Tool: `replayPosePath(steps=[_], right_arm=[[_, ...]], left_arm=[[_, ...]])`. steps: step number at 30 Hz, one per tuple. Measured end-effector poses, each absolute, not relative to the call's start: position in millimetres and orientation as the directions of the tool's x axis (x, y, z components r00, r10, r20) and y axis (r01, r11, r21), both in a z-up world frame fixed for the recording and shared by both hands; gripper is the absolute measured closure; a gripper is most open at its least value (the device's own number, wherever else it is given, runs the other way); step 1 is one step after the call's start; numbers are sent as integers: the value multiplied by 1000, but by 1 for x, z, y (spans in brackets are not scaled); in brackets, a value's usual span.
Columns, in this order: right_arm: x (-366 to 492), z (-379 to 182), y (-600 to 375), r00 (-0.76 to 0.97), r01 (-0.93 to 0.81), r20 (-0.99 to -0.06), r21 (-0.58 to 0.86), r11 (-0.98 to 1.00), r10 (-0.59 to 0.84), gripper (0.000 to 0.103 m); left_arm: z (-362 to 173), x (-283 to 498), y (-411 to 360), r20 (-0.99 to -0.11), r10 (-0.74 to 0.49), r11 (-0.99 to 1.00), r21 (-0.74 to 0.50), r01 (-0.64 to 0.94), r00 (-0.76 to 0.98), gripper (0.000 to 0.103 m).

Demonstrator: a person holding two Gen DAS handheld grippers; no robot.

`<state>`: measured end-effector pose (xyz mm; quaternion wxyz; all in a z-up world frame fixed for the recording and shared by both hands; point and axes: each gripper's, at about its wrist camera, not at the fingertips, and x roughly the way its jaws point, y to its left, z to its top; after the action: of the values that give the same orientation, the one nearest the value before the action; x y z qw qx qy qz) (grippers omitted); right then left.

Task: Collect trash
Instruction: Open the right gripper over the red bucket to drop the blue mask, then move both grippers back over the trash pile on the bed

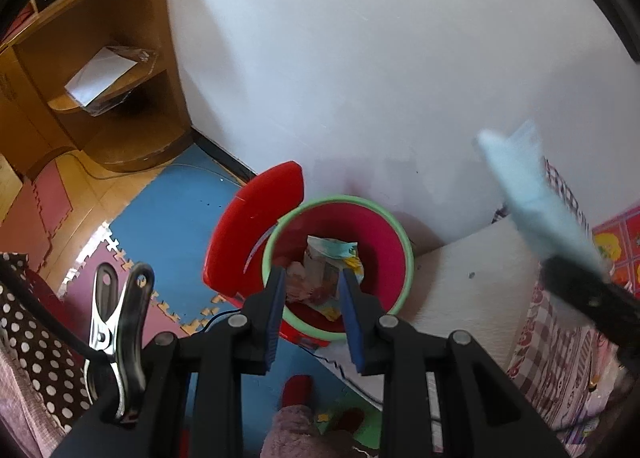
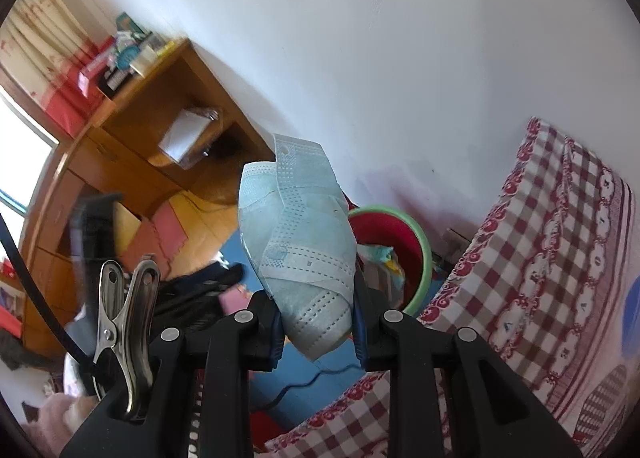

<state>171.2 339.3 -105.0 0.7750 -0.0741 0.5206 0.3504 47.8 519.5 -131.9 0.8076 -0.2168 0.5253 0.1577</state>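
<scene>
The right gripper (image 2: 318,324) pinches a pale blue face mask (image 2: 298,242) between its fingers, held in the air near the red bin (image 2: 416,254). The left gripper (image 1: 314,312) hangs over that bin (image 1: 394,224), jaws parted and empty. Crumpled wrappers (image 1: 326,266) lie inside it.

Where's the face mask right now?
The mask is clamped in the right gripper, held up beside the bed, not yet over the bin.

no legible text, labels too blurred
</scene>
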Motion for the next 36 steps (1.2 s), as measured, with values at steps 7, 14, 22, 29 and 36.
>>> replayPosePath(steps=[7, 14, 22, 29, 36], right_arm=[[184, -133, 362, 198, -616, -898, 198, 763, 393, 75], [191, -151, 377, 198, -590, -908, 190, 785, 368, 68], [191, -152, 385, 222, -586, -906, 171, 792, 360, 50], [183, -142, 381, 264, -578, -894, 154, 801, 363, 50], [177, -126, 369, 302, -571, -875, 153, 807, 379, 50]], left_arm=[[-124, 35, 535, -914, 45, 843, -181, -506, 403, 75], [-125, 30, 542, -919, 54, 835, -173, -522, 390, 75], [-126, 32, 545, -920, 44, 838, -179, -515, 391, 75], [-122, 35, 540, -914, 33, 855, -184, -485, 405, 75], [-116, 35, 534, -907, 20, 866, -194, -461, 420, 75]])
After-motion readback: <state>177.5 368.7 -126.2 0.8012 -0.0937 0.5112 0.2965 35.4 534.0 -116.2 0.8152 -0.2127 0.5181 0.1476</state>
